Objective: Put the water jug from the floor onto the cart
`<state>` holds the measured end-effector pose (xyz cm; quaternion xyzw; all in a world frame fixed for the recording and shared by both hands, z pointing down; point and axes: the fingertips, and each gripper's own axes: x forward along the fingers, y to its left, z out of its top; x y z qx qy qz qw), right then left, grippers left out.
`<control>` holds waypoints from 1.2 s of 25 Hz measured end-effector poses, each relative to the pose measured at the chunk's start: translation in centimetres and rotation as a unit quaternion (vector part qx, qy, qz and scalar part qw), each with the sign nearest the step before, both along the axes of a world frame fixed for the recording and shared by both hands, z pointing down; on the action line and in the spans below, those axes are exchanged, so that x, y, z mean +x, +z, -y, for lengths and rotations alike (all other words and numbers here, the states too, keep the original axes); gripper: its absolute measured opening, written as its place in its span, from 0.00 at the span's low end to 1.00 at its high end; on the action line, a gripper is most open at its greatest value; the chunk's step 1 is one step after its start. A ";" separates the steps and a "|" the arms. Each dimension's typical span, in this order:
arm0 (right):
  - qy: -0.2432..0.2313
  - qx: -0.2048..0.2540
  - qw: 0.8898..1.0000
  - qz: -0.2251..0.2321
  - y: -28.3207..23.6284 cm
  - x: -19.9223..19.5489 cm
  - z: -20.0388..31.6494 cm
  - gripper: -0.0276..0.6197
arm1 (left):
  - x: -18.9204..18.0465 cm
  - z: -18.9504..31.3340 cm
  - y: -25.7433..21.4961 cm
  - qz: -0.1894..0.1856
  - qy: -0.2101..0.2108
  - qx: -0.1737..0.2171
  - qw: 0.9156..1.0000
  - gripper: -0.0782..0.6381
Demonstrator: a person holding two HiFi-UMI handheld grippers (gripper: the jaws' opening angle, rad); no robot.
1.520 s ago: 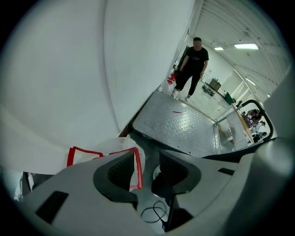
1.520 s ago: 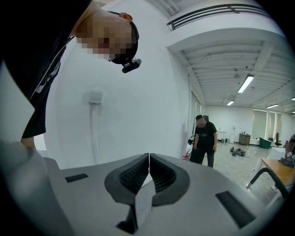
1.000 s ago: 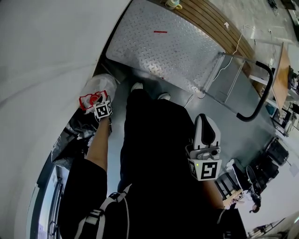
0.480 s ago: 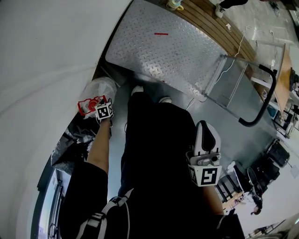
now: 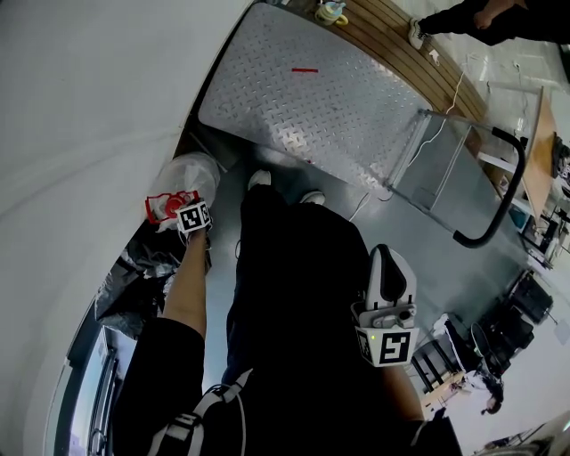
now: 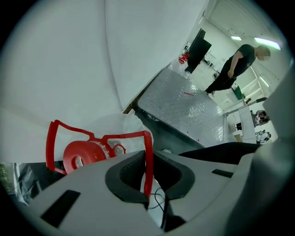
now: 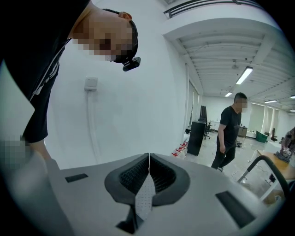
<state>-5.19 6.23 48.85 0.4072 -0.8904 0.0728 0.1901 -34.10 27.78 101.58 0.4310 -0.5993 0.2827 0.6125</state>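
Observation:
The water jug (image 5: 191,169) is clear plastic with a red cap (image 6: 85,154) and a thin red carry handle (image 6: 147,152). It stands on the floor by the white wall, left of the cart's diamond-plate deck (image 5: 303,98). My left gripper (image 5: 184,210) points steeply down onto the jug's top. Its jaws (image 6: 148,180) are closing, with the red handle between the pads and pressed by them. My right gripper (image 5: 389,260) hangs at my right side, away from the jug. In the right gripper view its pads (image 7: 148,171) meet with nothing between them.
The cart's black push handle (image 5: 500,191) rises at its right end. Black plastic and clutter (image 5: 134,267) lie along the wall behind the jug. Cups (image 5: 331,12) sit on a wooden strip past the cart. Another person (image 7: 230,131) walks across the room.
My left gripper has sunk a little onto the jug's red top. The right gripper has dropped slightly at my side. A person's leg has come into view at the top right.

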 end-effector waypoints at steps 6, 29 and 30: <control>0.000 -0.001 1.000 0.012 -1.5 0.2 0.1 0.07 | -0.9 -1.7 -2.2 -0.011 -0.009 -0.016 1.000 0.18; 0.082 0.072 0.990 0.084 -9.8 4.3 3.3 0.07 | 4.8 5.5 -15.1 -0.012 0.224 0.031 0.974 0.20; 0.089 0.079 0.989 0.086 -10.3 4.6 3.4 0.07 | 5.0 5.8 -15.7 -0.013 0.230 0.034 0.972 0.20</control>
